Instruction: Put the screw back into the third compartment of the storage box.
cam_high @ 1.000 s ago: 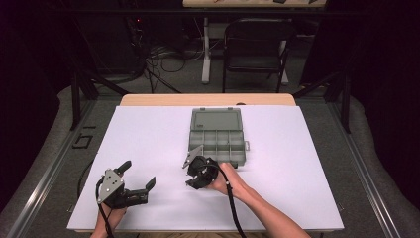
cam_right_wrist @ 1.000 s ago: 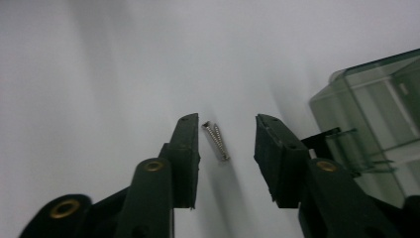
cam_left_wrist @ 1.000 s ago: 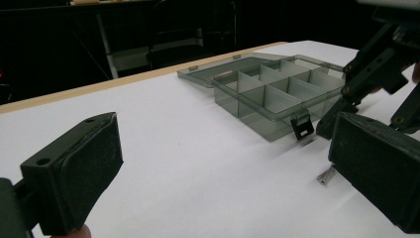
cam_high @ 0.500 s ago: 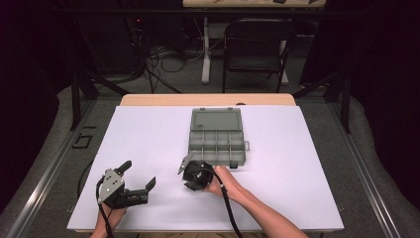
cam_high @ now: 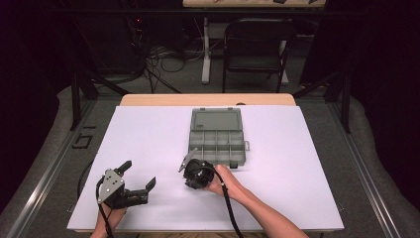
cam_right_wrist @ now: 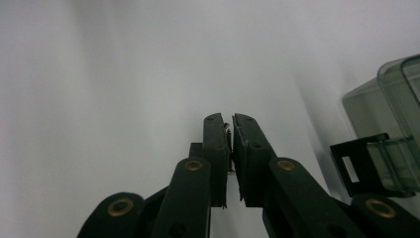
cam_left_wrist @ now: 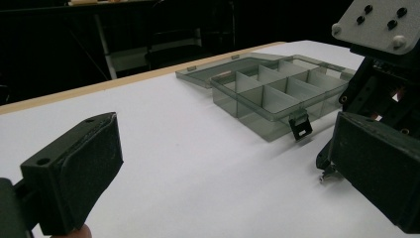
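Near the front edge of the table (cam_high: 148, 129), just short of the organiser box's front left corner: right gripper (cam_right_wrist: 230, 119) tipped down onto the white surface. Its jaws have just been closing and now pinch a small metal part (cam_right_wrist: 229, 136), perhaps a screw. Likely a pick-up for sorting.

The compartment organiser box (cam_high: 190, 144) sits mid-table with its lid (cam_high: 216, 119) laid flat behind and its cells bare, ready to receive.

Left gripper (cam_high: 138, 173) is parked at the front left corner, jaws wide and holding nothing, probably kept clear.
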Demonstrator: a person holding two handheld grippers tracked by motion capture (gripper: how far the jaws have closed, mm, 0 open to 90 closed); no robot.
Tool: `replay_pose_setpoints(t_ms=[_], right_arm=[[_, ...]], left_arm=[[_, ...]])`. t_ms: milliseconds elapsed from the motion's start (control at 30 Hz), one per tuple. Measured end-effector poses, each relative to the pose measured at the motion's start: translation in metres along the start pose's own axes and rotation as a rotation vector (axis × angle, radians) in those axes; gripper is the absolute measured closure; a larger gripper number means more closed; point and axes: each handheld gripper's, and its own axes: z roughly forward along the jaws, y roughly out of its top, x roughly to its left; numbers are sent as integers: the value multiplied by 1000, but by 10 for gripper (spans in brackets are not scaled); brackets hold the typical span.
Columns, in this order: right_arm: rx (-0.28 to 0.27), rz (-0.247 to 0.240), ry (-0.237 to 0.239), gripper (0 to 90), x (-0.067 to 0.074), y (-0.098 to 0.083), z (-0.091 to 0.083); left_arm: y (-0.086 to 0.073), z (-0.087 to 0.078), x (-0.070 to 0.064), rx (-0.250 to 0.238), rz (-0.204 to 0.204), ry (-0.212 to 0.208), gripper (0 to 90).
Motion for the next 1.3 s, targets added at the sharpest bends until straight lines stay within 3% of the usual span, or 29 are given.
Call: replay_pose_setpoints(t_ms=[233,333,600,1300], right_arm=[[32,28,23,814,-5,-3,3],[12,29,23,791,-6,-2,3],[19,16,13,874,-2,-1,4],[-2,59,14,876,-13,-2,-16]], left_arm=[[0,0,0,2,2,-3,1],[0,0,0,2,3,-4,1],[0,0,0,1,5,-4,1],[0,-1,0,3,4,-2,1]])
